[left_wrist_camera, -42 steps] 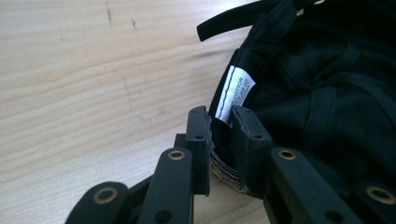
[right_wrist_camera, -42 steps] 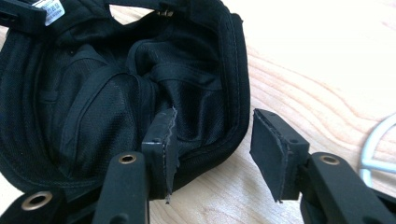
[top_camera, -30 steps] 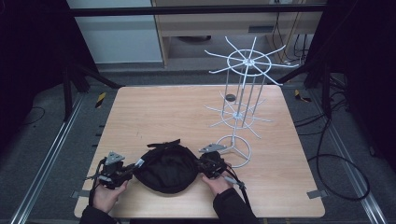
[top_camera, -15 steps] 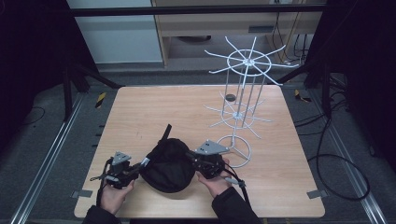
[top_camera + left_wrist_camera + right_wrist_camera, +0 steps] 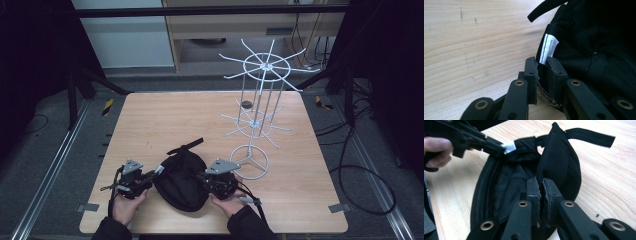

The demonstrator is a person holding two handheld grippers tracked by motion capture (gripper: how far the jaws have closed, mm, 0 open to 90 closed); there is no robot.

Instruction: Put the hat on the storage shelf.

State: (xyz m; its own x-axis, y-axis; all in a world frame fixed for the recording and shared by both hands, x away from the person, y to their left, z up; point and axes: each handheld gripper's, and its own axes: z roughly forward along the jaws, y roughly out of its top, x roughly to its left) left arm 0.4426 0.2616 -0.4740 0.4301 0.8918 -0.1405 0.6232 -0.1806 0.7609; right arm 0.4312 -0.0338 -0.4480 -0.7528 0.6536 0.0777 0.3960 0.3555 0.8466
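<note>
A wooden table (image 5: 165,117) is carrying everything here, its pale top showing grain and a few small dark marks. A black cap (image 5: 181,181) is lying near the front edge, its strap (image 5: 186,146) trailing onto the wood. A white wire rack (image 5: 256,117) is standing at the right, and a small dark disc (image 5: 246,104) is sitting just beside it.

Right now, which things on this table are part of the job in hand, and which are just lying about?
In the job:
black cap
left gripper, clamped on its rim
right gripper, clamped on the opposite rim

Lying about:
white wire rack
small dark disc
</note>
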